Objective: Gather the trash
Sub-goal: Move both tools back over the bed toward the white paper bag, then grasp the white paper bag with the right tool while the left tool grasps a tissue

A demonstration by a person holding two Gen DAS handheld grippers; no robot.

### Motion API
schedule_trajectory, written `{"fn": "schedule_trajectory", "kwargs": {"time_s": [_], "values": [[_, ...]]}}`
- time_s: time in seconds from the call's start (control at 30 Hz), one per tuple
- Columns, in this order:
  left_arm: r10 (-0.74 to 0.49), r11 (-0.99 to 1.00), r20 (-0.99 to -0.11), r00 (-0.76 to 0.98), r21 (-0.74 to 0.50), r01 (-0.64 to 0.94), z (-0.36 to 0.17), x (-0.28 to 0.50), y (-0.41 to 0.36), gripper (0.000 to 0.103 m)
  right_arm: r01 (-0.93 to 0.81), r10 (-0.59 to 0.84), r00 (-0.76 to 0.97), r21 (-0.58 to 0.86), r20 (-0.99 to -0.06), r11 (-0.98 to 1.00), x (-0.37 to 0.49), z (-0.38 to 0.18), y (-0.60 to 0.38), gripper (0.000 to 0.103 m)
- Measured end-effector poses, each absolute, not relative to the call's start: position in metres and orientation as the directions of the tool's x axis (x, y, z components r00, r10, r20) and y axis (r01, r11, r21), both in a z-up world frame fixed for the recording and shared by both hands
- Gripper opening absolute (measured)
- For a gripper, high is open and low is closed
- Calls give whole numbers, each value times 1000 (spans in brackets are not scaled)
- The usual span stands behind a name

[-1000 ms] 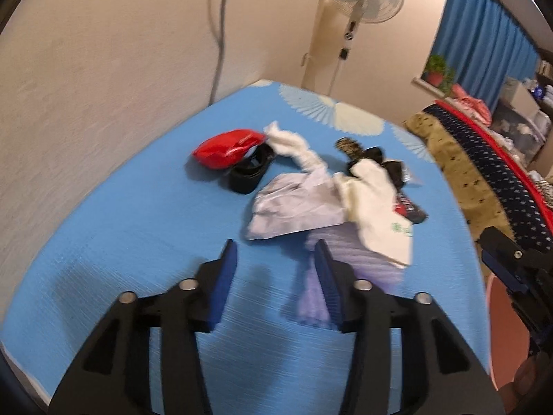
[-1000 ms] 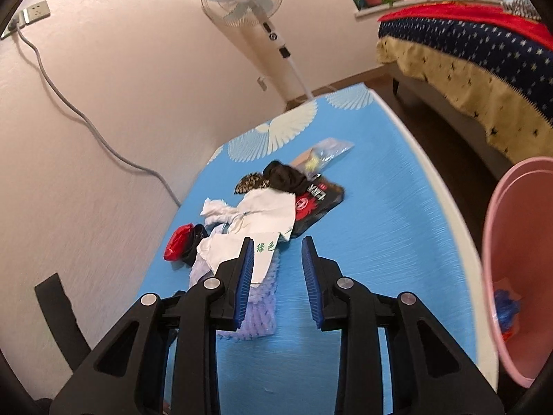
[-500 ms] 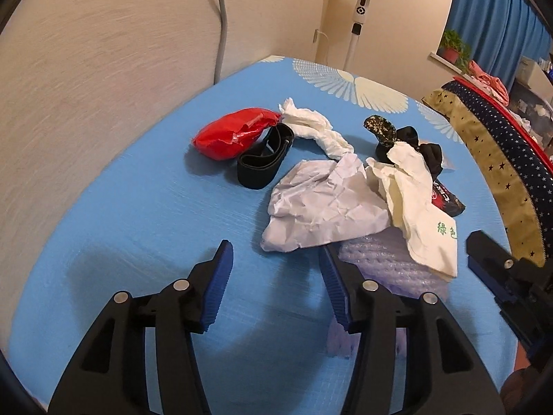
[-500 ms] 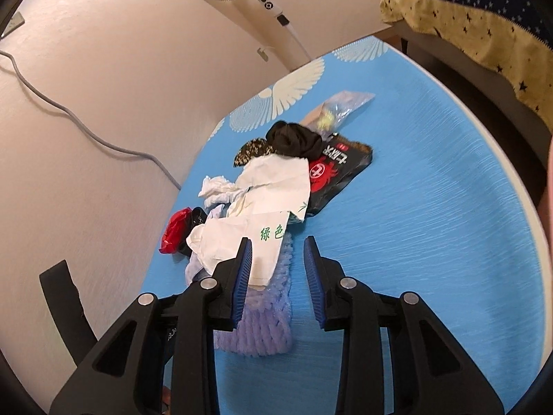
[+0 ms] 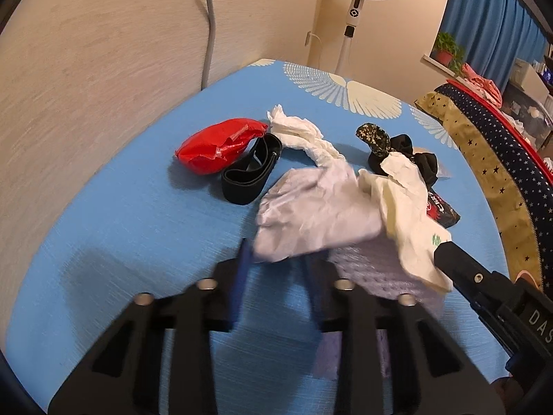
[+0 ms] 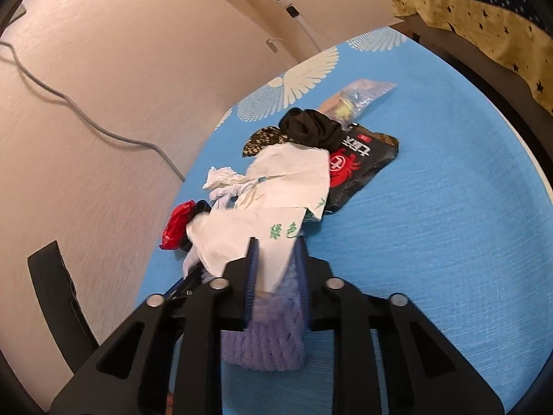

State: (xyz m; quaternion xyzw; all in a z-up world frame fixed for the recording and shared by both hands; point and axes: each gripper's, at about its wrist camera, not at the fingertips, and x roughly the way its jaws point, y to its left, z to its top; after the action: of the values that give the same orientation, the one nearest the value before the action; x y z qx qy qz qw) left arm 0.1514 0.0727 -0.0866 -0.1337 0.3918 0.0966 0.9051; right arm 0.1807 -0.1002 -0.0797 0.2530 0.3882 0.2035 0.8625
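Trash pile sits mid-counter (image 5: 121, 214) on the blue cloth, almost all of it uncollected. Items visible: red wrapper (image 5: 217, 145), black band (image 5: 249, 176) just beside it, twisted white tissue (image 5: 300, 131), crumpled pale paper (image 5: 318, 207), white bag with green print (image 6: 269, 207), purple foam net (image 6: 269, 339) under the bag, black snack packet (image 6: 359, 162), black cloth wad (image 6: 311, 128), clear packet (image 6: 359, 93) at the far end.

Left hand-held gripper (image 5: 276, 266): jaws have just been closing, now narrow, with the near edge of the crumpled pale paper between them. Blurred, but the pads look to be pinching it.

Right hand-held gripper (image 6: 276, 263): jaws have also just been closing, now narrow, clamped on the lower corner of the white bag with the foam net caught in the same pinch.

Progress judgement: early. Two grasps just made, nothing lifted clear yet, no bin in the current views. Left to do: lift both loads, carry them off to a bin, then return for the wrapper, band, tissue, snack packet, cloth wad and clear packet. Risk: the bag corner may slip, or the net drop out on the lift.
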Motion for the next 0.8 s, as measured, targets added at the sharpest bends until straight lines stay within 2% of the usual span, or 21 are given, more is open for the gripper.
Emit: {"fn": "schedule_trajectory", "kwargs": {"time_s": [0.1, 0.37, 0.8], "values": [[70, 942, -730, 680, -176, -286, -85, 148, 74, 13, -166, 548, 621, 589, -560, 790, 179, -75, -100, 10], [65, 930, -698, 714, -217, -297, -69, 134, 79, 9, -203, 536, 657, 560, -530, 803, 165, -47, -102, 2], [36, 929, -643, 765, -260, -262, -36, 96, 76, 4, -238, 461, 746, 454, -481, 859, 110, 10, -131, 2]]}}
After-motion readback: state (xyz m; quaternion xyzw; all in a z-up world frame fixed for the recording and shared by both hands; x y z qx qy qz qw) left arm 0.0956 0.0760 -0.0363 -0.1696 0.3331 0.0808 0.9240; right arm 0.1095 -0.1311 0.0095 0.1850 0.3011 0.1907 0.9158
